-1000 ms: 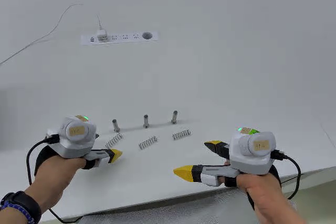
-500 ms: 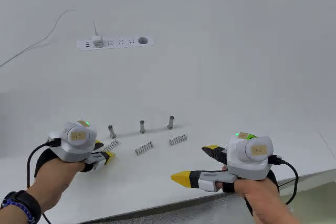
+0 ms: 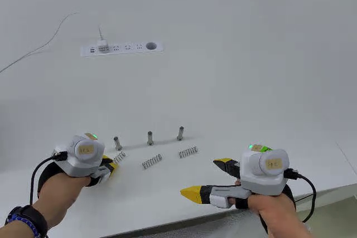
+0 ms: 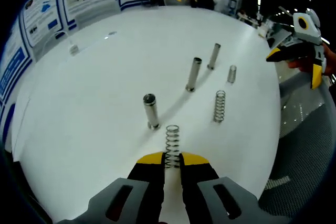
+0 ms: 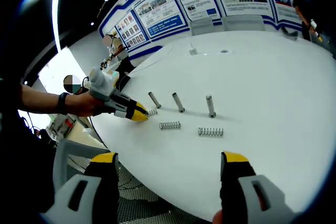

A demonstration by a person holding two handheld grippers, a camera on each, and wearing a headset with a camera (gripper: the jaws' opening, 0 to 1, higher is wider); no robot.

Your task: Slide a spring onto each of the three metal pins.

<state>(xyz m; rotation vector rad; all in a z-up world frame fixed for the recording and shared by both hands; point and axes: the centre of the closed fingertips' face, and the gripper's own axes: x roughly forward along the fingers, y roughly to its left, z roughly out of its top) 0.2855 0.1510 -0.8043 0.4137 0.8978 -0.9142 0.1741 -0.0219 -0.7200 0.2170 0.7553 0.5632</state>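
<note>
White tabletop [image 3: 234, 93] carries three short grey metal pins standing upright in a row: left pin [image 3: 117, 143], middle pin [image 3: 150, 137] and right pin [image 3: 180, 133]. A small coiled steel spring lies just in front of each, probably so that every spring sits by the pin it is meant for. The left gripper [image 4: 171, 159] is low at the left spring [image 4: 170, 141]. Its yellow-tipped jaws are drawn narrow and pinch the spring's near end, and the coil points away toward the left pin just beyond. Holding it by one end should leave the other end free to go over the pin's top. No spring is on a pin yet. The right gripper [image 3: 207, 178] hovers near the table's front edge, well apart from the parts, jaws spread wide and empty, seemingly kept out of the way.

The left gripper view shows the pinch itself, which is too small to settle in the head view. The head view adds a white power strip [image 3: 121, 48] far back on the table. The right gripper view gives the row side-on, where the middle spring [image 5: 169, 125] and right spring [image 5: 210, 131] lie flat and untouched.
</note>
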